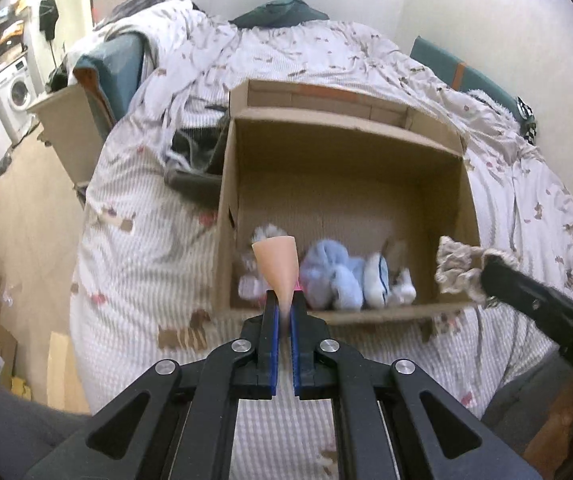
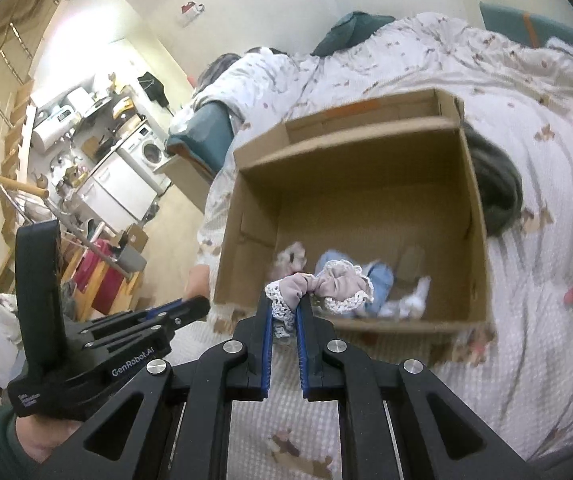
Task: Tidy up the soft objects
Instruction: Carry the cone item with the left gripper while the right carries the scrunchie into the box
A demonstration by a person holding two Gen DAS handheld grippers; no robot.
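An open cardboard box [image 1: 346, 144] [image 2: 366, 148] stands on the bed. Inside lie a light blue plush [image 1: 330, 276] [image 2: 380, 274], a white sock [image 1: 378, 280] [image 2: 410, 302] and a small pale fluffy item [image 1: 246, 276] [image 2: 288, 258]. My left gripper [image 1: 284, 304] is shut on a peach-coloured soft pad [image 1: 276, 262], held over the box's near left corner; it also shows in the right wrist view [image 2: 182, 308]. My right gripper [image 2: 286, 308] is shut on a mauve lace-edged scrunchie [image 2: 322, 284] [image 1: 460, 266] at the box's near edge, seen in the left view [image 1: 486, 276].
The bed has a white patterned quilt [image 1: 146, 240] [image 2: 546, 240]. A dark grey cloth [image 1: 190, 168] [image 2: 494, 184] lies against the box. Teal cushions [image 1: 118, 68] sit at the bed's edge. A wooden side table [image 1: 70, 120] and a washing machine [image 2: 150, 152] stand to the left.
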